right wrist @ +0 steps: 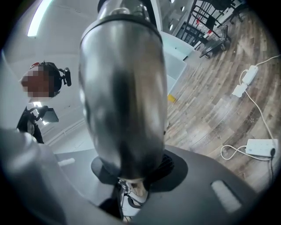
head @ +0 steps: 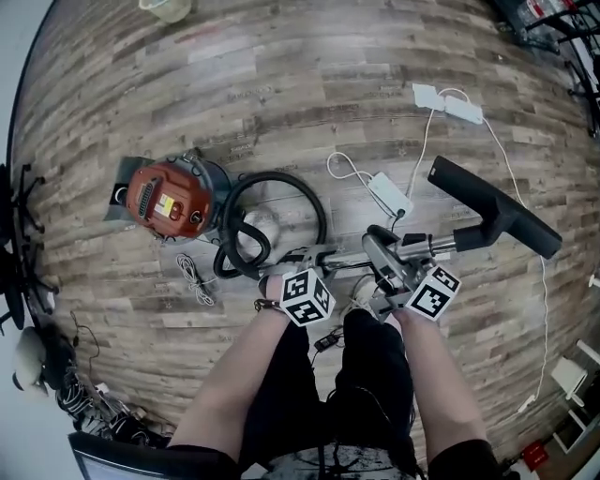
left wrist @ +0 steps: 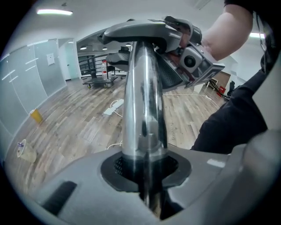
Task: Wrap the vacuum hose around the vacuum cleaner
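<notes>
The red canister vacuum cleaner (head: 167, 200) stands on the wood floor at the left. Its black hose (head: 281, 183) lies in a loop just right of it. A chrome wand (head: 349, 263) runs from the loop to the black floor nozzle (head: 497, 211) on the right. My left gripper (head: 314, 262) straddles the wand (left wrist: 142, 110); a dark gap shows beside the tube, so it is open. My right gripper (head: 389, 267) is shut on a thicker metal part of the wand (right wrist: 125, 101). In the left gripper view, the right gripper (left wrist: 193, 61) sits by the wand's grey handle (left wrist: 136, 30).
White power strips (head: 389, 192) (head: 450, 103) and their cords lie behind the wand. A thin cable (head: 195, 277) lies in front of the vacuum. A pale cup (head: 169, 7) stands far back. Tangled cables (head: 75, 394) sit at the lower left. The person's legs (head: 366, 375) are right below the grippers.
</notes>
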